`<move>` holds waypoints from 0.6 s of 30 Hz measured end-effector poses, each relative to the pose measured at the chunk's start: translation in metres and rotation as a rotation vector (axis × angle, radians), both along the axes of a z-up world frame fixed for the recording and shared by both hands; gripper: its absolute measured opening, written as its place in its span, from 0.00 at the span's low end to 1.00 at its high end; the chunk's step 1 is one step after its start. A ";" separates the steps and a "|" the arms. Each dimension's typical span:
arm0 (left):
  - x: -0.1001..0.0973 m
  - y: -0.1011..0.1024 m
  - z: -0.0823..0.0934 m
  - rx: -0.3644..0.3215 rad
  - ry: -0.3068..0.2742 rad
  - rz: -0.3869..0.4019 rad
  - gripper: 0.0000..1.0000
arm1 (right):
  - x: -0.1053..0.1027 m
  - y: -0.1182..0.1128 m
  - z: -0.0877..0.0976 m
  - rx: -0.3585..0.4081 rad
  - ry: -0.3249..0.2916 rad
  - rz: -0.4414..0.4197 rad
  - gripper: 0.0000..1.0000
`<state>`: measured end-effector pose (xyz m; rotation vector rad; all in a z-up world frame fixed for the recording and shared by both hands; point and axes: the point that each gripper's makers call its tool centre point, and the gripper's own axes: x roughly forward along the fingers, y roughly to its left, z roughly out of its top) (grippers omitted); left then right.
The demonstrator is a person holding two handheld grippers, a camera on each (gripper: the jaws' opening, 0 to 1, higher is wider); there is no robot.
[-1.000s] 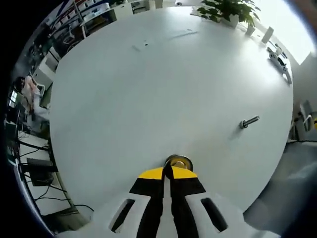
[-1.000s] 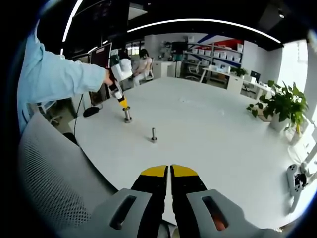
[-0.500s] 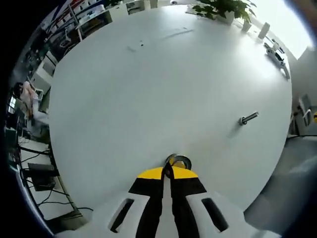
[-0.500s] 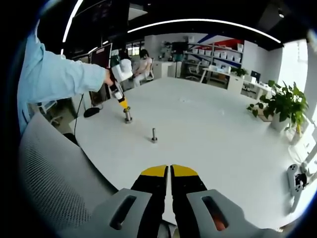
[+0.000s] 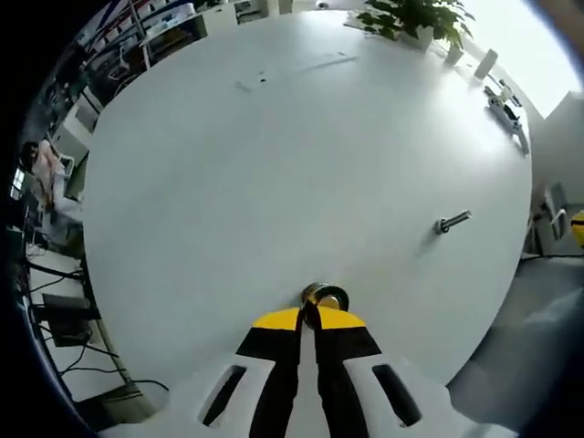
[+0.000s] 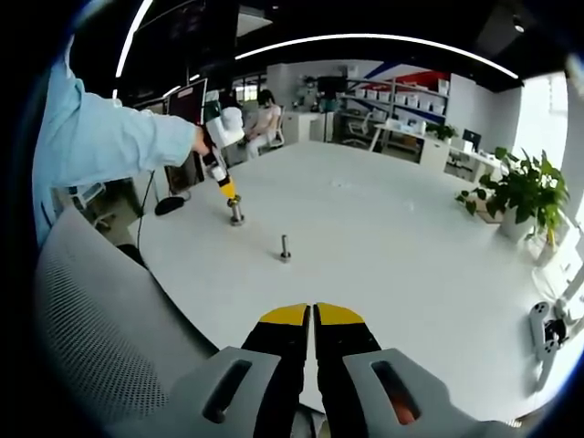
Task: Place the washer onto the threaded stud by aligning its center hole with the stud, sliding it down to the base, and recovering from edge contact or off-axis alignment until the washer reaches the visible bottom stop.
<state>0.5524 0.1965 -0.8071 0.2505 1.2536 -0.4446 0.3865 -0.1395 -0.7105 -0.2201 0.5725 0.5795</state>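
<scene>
In the left gripper view my left gripper (image 5: 307, 318) is shut on a metal washer (image 5: 326, 297), held at its edge just above the white table (image 5: 274, 164). The threaded stud (image 5: 453, 222) stands on the table off to the right, well apart from the washer. In the right gripper view my right gripper (image 6: 313, 316) is shut with nothing in it, near the table's front edge. There the stud (image 6: 285, 247) stands upright mid-table. My left gripper (image 6: 231, 197) hangs to its left with the washer (image 6: 236, 216), held by a blue-sleeved arm (image 6: 109, 141).
A potted plant (image 6: 516, 193) stands at the table's right side, also at the top of the left gripper view as a plant (image 5: 411, 16). A grey mesh chair back (image 6: 100, 328) is at lower left. A spare gripper-like device (image 6: 543, 333) lies at the table's right edge.
The left gripper view has shifted slightly; the stud sits a little further from its right edge. The washer stays gripped. The right gripper view is unchanged.
</scene>
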 end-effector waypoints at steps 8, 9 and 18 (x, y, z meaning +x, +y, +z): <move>0.006 0.005 0.001 -0.007 -0.009 0.007 0.06 | 0.000 0.000 0.000 -0.005 -0.001 0.000 0.04; 0.005 0.005 0.001 -0.004 -0.010 0.003 0.06 | 0.000 0.000 0.000 -0.006 -0.001 -0.001 0.04; 0.006 -0.001 0.023 -0.017 -0.086 -0.024 0.06 | 0.001 -0.001 0.000 -0.012 -0.004 0.001 0.04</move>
